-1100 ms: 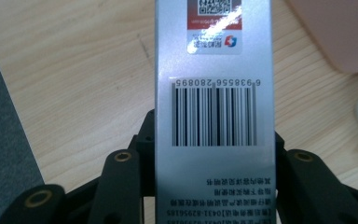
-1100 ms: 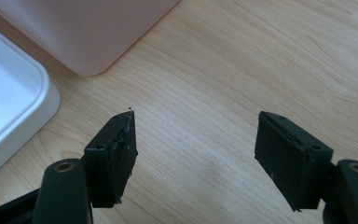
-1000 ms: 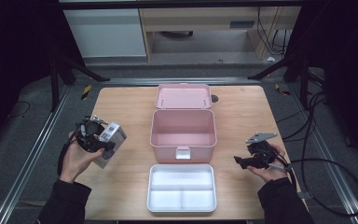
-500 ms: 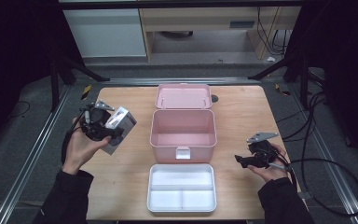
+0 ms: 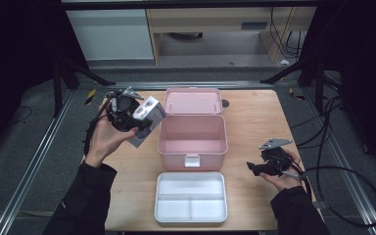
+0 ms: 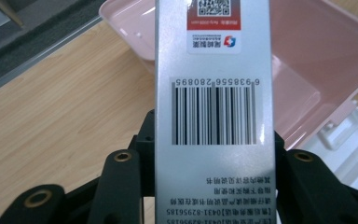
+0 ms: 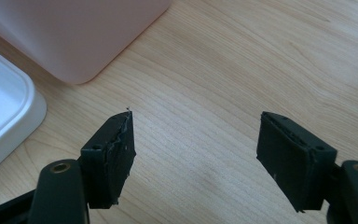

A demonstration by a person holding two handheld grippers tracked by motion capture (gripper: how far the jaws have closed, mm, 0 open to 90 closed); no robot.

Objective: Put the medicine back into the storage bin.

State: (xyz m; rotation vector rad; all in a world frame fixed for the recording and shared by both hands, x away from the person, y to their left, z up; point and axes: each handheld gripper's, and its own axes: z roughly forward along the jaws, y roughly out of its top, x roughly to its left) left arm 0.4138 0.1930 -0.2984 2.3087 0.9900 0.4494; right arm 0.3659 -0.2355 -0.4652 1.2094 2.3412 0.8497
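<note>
Left gripper (image 5: 127, 110) jaws pinch the narrow sides of a small carton (image 6: 213, 93), barcode face up toward the camera, held in the air just left of the open pink box (image 5: 192, 137) and above the desk (image 5: 254, 112). Carton looks light, stiff card but crushable, glossy so maybe a bit slippery; grip across the narrow sides near mid-length seems right, modest squeeze. Right gripper (image 7: 196, 149) jaws spread, nothing between them, low over the desk right of the box, near the white tray (image 5: 191, 196).
</note>
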